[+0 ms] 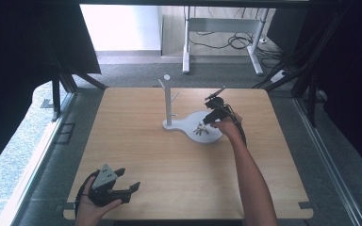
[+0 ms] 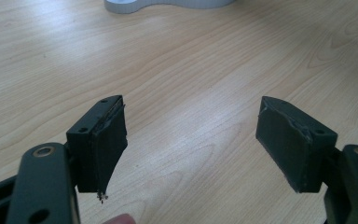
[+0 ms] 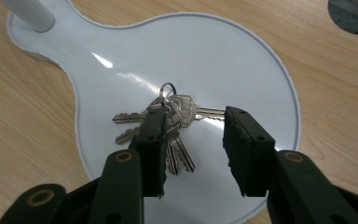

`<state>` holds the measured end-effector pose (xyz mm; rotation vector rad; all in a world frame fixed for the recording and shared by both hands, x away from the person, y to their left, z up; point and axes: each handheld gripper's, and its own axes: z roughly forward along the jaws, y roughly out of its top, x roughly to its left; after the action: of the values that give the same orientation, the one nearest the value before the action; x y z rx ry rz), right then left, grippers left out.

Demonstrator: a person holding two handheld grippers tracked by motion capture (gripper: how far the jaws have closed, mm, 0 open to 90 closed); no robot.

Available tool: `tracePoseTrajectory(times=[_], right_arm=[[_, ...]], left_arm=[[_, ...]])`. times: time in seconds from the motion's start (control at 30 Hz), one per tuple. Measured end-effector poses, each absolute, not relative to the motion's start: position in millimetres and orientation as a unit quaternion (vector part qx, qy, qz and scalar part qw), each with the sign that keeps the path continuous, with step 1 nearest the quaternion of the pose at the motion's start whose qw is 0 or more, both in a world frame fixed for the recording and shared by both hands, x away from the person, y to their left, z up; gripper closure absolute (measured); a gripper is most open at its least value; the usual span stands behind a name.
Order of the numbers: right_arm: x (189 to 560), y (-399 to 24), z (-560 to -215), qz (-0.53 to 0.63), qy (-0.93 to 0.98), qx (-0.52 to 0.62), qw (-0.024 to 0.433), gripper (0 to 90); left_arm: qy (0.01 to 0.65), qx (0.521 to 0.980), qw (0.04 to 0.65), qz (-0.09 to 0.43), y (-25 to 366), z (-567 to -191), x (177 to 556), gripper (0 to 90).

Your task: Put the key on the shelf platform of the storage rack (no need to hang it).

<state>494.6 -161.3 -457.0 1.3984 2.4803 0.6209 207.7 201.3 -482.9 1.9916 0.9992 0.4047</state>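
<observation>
Light wooden bench [image 1: 169, 165], seen from above, with a white flat-based stand [image 1: 195, 125] sitting toward its far middle. Rising from the stand's narrow end, a white upright post with short side pegs [image 1: 168, 101]. On the wider round dish of that base, a bunch of silver keys on a small ring [image 3: 168, 123], fanned out flat, blades pointing several ways, ring toward the post side.

Over at the right: right gripper [image 3: 193, 142] poised just above the dish, reached out on a bare forearm [image 1: 252, 174] from the near edge. Jaws spread apart, black pads facing each other, nothing clamped between. Left pad of that pair sitting right over the keys' heads, covering part of the bunch; whether touching the metal or just above, cannot tell. Right pad off to the side of the bunch, over bare white dish, just past one key blade's tip.

Down at the near left corner: left gripper [image 2: 191, 140] held low by a hand [image 1: 92, 209], grey three-cornered plate [image 1: 105, 176] on top. Jaws wide open, holding nothing, plain wood grain between the pads. Stand's white edge visible far ahead of it, well apart.

Beyond the bench: grey floor, white desk legs [image 1: 221, 42], loose cables.
</observation>
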Motion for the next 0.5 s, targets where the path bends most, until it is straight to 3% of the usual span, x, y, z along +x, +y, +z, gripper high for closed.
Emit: tracePoseTrajectory(times=[0.17,0.5], right_arm=[[479.0,-167.7,-444.6,0.246,0.850,0.450,0.118,50.1],[444.0,-184.7,-438.9,0.295,0.853,0.421,0.092,48.9]], left_arm=[[0.397,0.798,0.423,0.162,198.7,-483.6,207.7,24.7],[0.391,0.802,0.421,0.162,193.6,-484.0,206.5,24.7]])
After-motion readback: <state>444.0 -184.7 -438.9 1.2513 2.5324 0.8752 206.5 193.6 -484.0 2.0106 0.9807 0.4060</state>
